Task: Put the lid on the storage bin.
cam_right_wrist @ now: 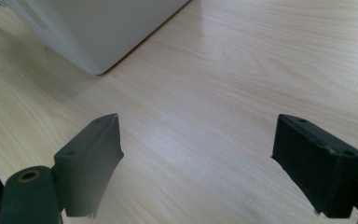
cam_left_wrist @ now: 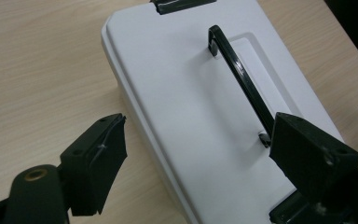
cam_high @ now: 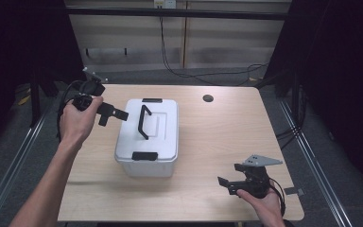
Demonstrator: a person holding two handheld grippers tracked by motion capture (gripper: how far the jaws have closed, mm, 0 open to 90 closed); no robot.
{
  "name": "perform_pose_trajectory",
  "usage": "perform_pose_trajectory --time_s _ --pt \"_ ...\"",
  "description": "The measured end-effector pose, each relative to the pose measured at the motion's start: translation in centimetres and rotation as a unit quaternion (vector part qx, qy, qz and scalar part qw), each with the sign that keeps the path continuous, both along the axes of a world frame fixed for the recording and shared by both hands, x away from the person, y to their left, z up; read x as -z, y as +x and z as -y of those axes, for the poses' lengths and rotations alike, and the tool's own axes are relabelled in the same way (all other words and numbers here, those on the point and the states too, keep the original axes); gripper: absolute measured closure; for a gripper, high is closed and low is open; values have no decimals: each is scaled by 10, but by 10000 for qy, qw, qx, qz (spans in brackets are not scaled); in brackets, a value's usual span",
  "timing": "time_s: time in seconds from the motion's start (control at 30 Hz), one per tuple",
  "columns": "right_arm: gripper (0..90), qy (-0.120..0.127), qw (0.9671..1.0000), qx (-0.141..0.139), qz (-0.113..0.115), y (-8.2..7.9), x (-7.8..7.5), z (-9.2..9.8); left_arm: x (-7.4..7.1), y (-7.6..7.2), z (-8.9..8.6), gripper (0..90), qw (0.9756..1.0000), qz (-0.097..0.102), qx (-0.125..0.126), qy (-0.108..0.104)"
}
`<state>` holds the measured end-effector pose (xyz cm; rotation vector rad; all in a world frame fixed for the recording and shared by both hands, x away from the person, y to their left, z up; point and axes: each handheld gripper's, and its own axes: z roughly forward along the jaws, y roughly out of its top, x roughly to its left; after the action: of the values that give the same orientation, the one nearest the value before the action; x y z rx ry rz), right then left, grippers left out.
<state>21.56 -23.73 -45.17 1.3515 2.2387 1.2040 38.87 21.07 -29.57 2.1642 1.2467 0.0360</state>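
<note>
Black two-jawed tools (cam_high: 112,113) (right one (cam_high: 228,183) grey-plated), bare forearms.

White lidded box (cam_high: 147,137) sits upright mid-table, slightly left; lid closed, black handle (cam_high: 143,122) raised, black latches at both ends.

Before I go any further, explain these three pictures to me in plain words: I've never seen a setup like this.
A person stands at a wooden table and holds a hand-operated tool in each hand; no robot arm. The large picture comes from a fixed camera overhead. The other two come from cameras riding on each tool, looking out between its black jaws. On the table sits a white plastic box with a black handle and black latches. The left gripper hangs open above the box's lid. The right gripper is open near the table's front edge. Neither holds anything.
</note>
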Motion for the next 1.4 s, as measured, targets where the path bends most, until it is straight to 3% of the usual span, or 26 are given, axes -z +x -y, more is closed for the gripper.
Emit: perform_pose_trajectory --time_s 0.1,0.13,0.17,0.2,0.23,0.47,0.63,0.73,0.93,1.23,1.3,1.4 --pt "148 0 10000 -2 -7 0 0 0 6 -4 -8 182 9998 171 58 -14" --pt "148 0 10000 4 -1 0 0 0 6 -4 -8 182 9998 171 58 -14" --pt "148 0 10000 5 -5 0 0 0 10 -6 -12 183 9997 143 93 -181" --pt "148 -1 10000 7 -3 0 0 0 10 -6 -12 183 9997 143 93 -181" --pt "148 1 10000 3 -3 0 0 0 13 -9 -16 184 9991 194 197 -310" --pt "148 -2 10000 13 -5 0 0 0 20 -21 -35 186 9986 285 151 -423" --pt "148 -4 10000 24 -3 0 0 0 29 -34 -54 185 9964 653 77 -531" --pt "148 -4 10000 26 -3 0 0 0 34 -36 -59 181 9962 589 62 -640" --pt "148 1 10000 44 -20 0 0 0 50 -47 -73 181 9964 587 65 -602" --pt "151 -13 10000 61 -39 1 1 0 73 -67 -91 179 9956 601 36 -720" --pt "154 -13 10000 42 -25 1 1 -1 79 -72 -91 173 9964 588 93 -600" --pt "160 7 10000 56 4 0 1 -1 88 -79 -95 173 9963 609 -3 -599"
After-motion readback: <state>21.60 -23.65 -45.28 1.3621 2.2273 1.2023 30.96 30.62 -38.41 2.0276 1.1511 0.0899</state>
